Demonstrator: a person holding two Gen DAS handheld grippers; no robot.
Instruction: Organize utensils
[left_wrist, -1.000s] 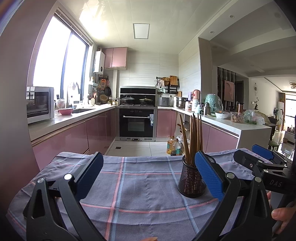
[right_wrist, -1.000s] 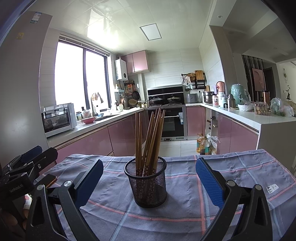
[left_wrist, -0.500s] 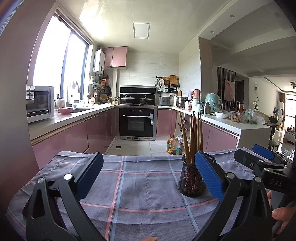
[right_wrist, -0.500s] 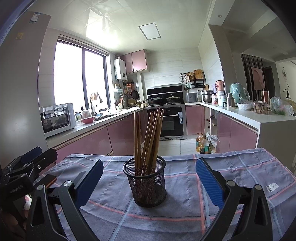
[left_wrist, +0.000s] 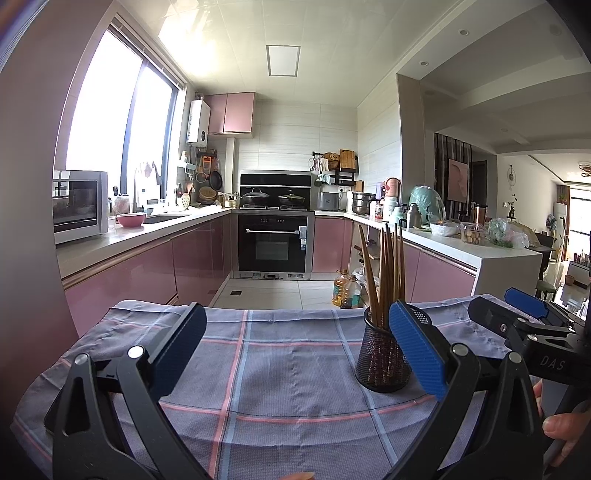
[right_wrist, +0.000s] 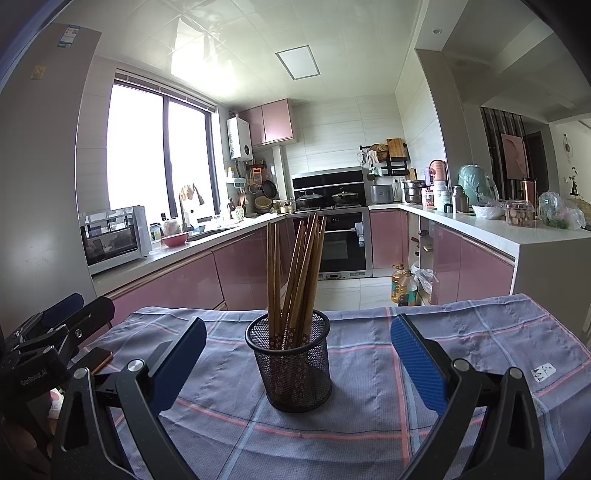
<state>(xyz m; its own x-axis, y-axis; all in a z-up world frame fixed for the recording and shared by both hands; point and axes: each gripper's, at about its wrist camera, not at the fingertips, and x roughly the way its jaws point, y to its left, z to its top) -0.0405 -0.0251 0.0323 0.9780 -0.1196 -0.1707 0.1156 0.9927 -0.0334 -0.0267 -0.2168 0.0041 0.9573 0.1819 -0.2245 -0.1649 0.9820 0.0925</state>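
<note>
Wooden chopsticks (right_wrist: 295, 273) upright in mesh holder (right_wrist: 290, 365) on plaid cloth (right_wrist: 369, 424) — left tool (left_wrist: 293, 350), right tool (right_wrist: 297, 365) both gaping, empty

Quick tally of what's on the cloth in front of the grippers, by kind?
Mesh holder: 1
Bundle of wooden chopsticks standing in it: 1 (exact stick count unclear)
Phone-like dark slab at the cloth's left edge: 1
Total: 3

We see a black wire-mesh cup (right_wrist: 291, 365) standing upright on the plaid cloth, at twelve o'clock from our right camera and two o'clock from our left. It holds a bundle of brown wooden chopsticks (right_wrist: 295, 273), tips up, fanning slightly apart.
</note>
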